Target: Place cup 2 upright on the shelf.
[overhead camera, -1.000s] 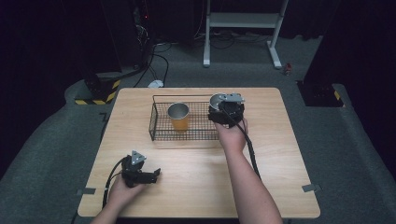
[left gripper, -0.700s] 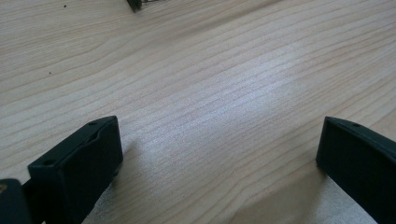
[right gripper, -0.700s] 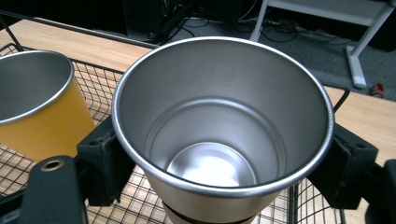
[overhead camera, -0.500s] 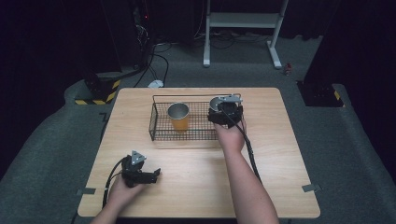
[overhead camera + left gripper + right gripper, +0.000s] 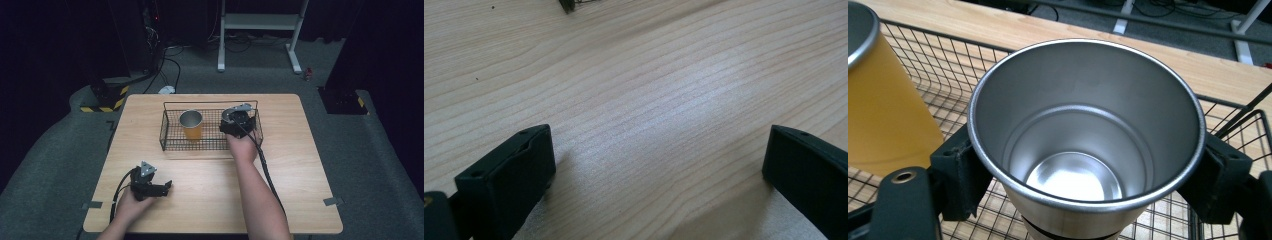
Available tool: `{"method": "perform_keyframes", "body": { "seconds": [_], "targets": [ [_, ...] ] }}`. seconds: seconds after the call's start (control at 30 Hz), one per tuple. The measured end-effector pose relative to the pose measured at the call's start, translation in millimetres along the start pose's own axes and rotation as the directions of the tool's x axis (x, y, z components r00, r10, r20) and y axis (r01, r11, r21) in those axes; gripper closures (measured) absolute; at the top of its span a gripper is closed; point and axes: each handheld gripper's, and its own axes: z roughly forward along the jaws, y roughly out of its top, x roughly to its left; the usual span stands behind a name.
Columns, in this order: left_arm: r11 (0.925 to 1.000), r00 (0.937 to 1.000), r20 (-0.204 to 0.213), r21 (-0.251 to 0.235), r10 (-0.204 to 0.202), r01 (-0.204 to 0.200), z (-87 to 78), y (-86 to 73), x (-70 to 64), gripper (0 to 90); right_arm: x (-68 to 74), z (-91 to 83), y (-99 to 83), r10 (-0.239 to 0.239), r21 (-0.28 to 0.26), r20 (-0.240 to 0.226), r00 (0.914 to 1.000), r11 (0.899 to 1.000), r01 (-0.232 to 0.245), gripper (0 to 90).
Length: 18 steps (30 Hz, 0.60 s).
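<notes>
The right gripper (image 5: 1083, 170) pinches a steel cup (image 5: 1088, 145) low over the wire basket's (image 5: 170, 145) right end, beside the orange cup (image 5: 191, 125). Placing is underway; next, probably lower and release. The left gripper (image 5: 167, 186), jaws spread, rests near the table's (image 5: 300, 165) front-left corner.

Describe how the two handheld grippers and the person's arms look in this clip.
Both are compact black units. The left gripper carries a grey three-cornered plate on top and trails a black cable back along the wrist. The right gripper has grey metal parts on top, and a black cable runs down along the forearm. Each has two blocky black jaws with small round holes. Both forearms are bare, with no sleeves showing.
</notes>
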Motion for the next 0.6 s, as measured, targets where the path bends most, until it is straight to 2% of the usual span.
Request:
{"method": "perform_keyframes", "body": {
  "seconds": [0.6],
  "targets": [
    [1.0,1.0,0.001,0.0,-0.002,0.002,-0.1,-0.2,-0.2,0.8,3.0,13.9,-3.4,0.001,0.065,-0.004,1.0,0.998,-0.001,18.6]
  ]
}}
